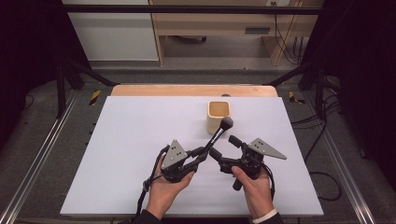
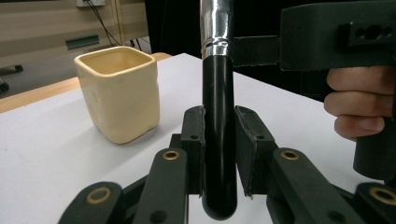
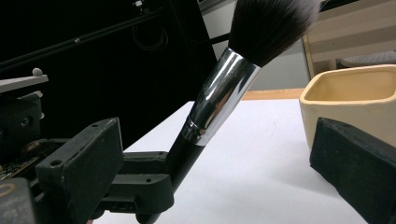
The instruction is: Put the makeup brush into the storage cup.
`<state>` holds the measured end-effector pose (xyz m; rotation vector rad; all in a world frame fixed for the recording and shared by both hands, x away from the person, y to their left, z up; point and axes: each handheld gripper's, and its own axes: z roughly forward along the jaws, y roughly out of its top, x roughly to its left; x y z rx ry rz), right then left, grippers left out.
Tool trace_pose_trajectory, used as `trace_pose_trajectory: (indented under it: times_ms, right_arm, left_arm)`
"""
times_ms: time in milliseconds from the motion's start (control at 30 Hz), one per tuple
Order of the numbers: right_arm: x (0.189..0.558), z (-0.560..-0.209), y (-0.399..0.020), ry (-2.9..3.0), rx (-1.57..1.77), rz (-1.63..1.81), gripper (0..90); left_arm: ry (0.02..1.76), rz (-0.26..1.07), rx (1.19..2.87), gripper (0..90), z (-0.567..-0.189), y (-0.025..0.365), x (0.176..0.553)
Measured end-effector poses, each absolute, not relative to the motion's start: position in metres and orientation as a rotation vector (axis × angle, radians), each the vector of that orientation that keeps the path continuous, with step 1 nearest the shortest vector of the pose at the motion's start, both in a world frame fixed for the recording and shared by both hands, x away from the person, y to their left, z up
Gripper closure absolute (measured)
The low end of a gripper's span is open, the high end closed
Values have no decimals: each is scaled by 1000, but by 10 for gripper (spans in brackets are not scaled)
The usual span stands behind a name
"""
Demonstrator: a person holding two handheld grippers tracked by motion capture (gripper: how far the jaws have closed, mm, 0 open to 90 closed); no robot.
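**A:** So the makeup brush point(image 1: 218, 134) is up off the table, near the middle, slanting with its fluffy head toward the far right. The left hand-held gripper point(image 1: 203, 151) is clamped tight on the black handle point(image 2: 218, 140), low down near the butt end. You can see both pads squeezing it in the left gripper view.

**B:** And the right hand-held gripper point(image 1: 225, 147)? Looks like it's just hanging out beside the brush.

**A:** Yeah, its jaws stand wide apart with nothing in them. In the right gripper view the brush's silver ferrule point(image 3: 219, 95) sits between them, but neither pad touches it. My guess is we're mid-carry or about to hand over, with the brush headed for the cream square cup point(image 1: 218, 115) just beyond the bristles.

**B:** So what does the next move need?

**A:** Probably lift the head over the cup's near rim, then tip the brush so it drops inside instead of knocking the cup over. The cup mouth isn't huge, so aim matters.

**B:** Room to work?

**A:** Plenty. The white table point(image 1: 140, 140) is bare on the left and near side, and the cup sits well in from the far edge. The only tight spot is between the two grippers.
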<state>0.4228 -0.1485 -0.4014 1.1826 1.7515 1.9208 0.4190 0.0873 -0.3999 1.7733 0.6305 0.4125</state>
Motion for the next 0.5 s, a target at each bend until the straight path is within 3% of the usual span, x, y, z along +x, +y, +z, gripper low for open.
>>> trace_pose_trajectory:
  times_ms: [500]
  right_arm:
    - [425,-403,-150,1730,1206,1950,41]
  left_arm:
    - [606,400,1775,744,-400,81,416]
